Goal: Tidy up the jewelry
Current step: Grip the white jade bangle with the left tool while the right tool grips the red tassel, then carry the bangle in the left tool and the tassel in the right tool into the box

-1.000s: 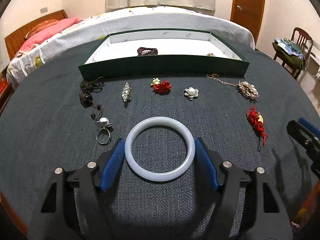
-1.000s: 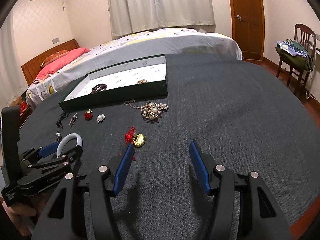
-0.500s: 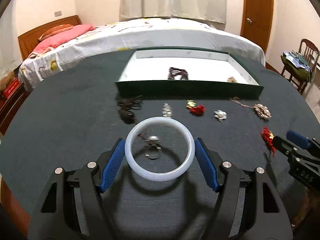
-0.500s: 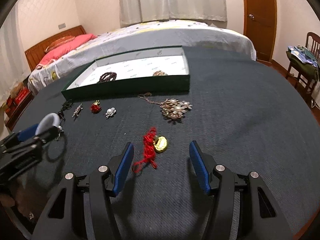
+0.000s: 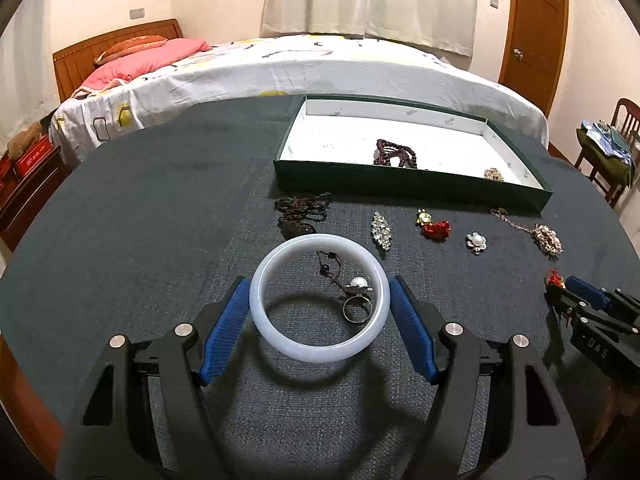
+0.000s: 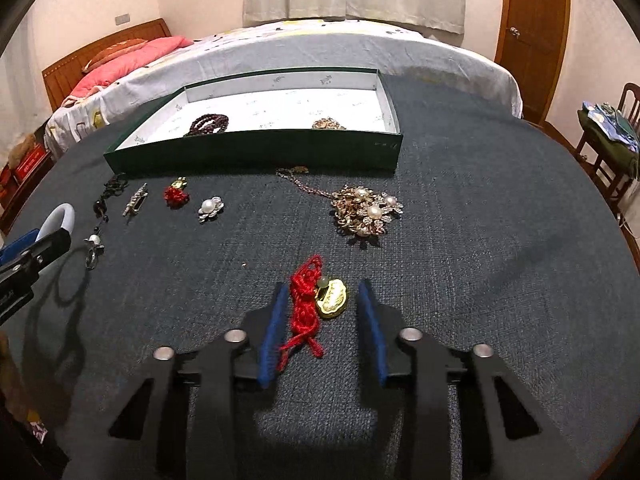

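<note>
L gripper (image 5: 320, 322) grips a pale white-jade bangle (image 5: 319, 297) across its width, blue pads on both outer sides, the ring lifted clear of the dark grey cloth table (image 5: 160, 216); its shadow lies on the cloth below. Seen through the bangle: a silver ring w/ a pearl (image 5: 357, 300) on a dark beaded cord, lying on the table under it.

R gripper (image 6: 322, 320) is down near the table's front edge, right of centre, jaws just been closing and now fairly narrow, w/ a red tassel and gold lock-shaped charm (image 6: 320, 300) between them. Left pad looks at or v. close to the red cord; right pad stands apart from the charm. Not clamped as far as I can tell.

Toward the back edge sits a shallow green tray w/ white lining (image 6: 256, 156). Inside it: a dark red bead bracelet (image 6: 208, 123) and a small gold piece (image 6: 328, 124), both near its front wall.

In a row just in front of the tray, left to right: a black cord necklace (image 6: 110, 192), a long rhinestone brooch (image 6: 135, 199), a small red-and-gold charm (image 6: 176, 193), a pearl flower brooch (image 6: 210, 208), and a big gold-and-pearl cluster brooch on a chain (image 6: 366, 210).
</note>
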Motion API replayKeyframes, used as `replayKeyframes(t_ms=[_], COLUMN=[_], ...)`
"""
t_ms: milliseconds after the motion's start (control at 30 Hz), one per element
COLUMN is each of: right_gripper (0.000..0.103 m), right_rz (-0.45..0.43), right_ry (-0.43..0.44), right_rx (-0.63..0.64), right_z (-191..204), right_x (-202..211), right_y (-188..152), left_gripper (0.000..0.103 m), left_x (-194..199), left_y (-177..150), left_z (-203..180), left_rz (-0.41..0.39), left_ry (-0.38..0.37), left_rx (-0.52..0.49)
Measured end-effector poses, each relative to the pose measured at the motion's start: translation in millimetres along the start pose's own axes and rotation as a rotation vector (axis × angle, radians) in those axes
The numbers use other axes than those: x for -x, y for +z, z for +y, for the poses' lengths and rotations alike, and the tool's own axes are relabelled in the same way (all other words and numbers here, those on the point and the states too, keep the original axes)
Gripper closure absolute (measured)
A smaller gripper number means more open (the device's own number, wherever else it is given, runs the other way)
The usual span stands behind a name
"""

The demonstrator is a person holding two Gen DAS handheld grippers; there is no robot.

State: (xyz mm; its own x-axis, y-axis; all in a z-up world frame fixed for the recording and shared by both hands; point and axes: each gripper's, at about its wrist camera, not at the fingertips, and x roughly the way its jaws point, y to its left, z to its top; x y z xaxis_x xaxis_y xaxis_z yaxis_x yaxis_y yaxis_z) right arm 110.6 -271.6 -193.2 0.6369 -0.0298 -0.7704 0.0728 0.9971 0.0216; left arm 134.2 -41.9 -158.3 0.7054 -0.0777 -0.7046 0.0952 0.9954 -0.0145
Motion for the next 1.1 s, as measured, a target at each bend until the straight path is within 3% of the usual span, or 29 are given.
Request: replayKeyframes(t_ms=[300, 1100], right_gripper=[0.089, 0.093], right_rz=[-0.029, -0.133], right_ry=[0.034, 0.073], right_rx=[-0.025, -0.042], right_z=[-3.5, -2.7], right_x=[12.5, 45.5], right_y=[-2.4, 17.9], left_gripper=[0.034, 0.034], left_x=[7.3, 29.0], left_y=[1.3, 19.8], left_z=[-2.7, -14.3], left_rz=[-0.019, -0.084], left_ry=[-0.001, -0.035], left_rx=[-0.007, -0.016])
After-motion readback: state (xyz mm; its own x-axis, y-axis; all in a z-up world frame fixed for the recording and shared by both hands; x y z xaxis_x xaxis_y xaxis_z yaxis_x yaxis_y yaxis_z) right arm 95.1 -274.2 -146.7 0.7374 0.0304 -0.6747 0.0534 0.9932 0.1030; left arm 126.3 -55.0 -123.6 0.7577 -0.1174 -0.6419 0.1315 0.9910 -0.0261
